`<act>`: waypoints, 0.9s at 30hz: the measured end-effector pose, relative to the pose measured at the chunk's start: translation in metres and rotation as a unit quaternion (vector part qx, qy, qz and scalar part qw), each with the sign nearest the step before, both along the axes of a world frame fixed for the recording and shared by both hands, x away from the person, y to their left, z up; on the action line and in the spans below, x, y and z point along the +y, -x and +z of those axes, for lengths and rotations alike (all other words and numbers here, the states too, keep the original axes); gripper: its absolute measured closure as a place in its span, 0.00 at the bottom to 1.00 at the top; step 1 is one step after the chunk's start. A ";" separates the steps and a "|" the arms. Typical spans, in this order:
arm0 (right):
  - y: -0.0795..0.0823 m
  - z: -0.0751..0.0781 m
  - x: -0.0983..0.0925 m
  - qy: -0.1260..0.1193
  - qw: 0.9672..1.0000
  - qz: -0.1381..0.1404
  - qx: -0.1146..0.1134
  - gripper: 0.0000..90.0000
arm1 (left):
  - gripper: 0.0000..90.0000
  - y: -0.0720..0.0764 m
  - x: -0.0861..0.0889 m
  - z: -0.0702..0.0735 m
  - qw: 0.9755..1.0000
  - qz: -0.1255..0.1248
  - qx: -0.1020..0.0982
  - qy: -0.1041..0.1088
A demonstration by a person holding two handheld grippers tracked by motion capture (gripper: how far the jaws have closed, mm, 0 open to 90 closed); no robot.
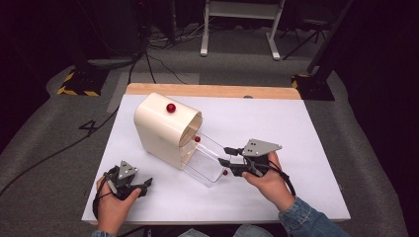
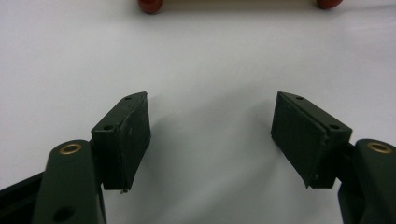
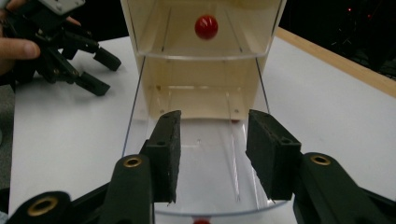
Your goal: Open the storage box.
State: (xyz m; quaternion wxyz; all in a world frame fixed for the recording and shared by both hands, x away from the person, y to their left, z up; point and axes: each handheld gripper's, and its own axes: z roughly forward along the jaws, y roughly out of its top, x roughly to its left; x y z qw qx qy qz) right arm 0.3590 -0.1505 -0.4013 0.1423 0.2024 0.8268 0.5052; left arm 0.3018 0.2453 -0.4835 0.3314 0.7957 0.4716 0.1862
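The clear drawer [image 3: 196, 154] juts from the cream box [image 1: 165, 129] straight toward the right gripper [image 1: 228, 156], its long axis in line with the spread jaws, which hover at its front edge just above a red knob [image 1: 225, 172]. The left gripper [image 1: 146, 186], also spread, rests on the bench [image 1: 306, 148] well off to that drawer's side, so the right hand [image 1: 269, 180] is nearer.

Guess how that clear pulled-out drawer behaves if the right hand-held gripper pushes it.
The clear drawer looks like thin rigid plastic, so it probably slides into the cream cabinet without flexing. Its glossy walls may be slippery under the right hand-held gripper. The cabinet stands tall on small red feet, so a hard push might shift it.
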 end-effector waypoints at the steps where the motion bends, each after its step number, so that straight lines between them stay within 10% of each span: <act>1: -0.004 0.005 0.006 -0.005 1.000 0.003 -0.001 0.63 | 0.32 0.000 0.000 0.000 1.000 -0.002 0.000 -0.001; 27: -0.037 0.007 0.066 -0.022 0.999 0.026 -0.003 0.69 | 0.32 0.000 0.000 0.000 1.000 0.000 -0.002 -0.002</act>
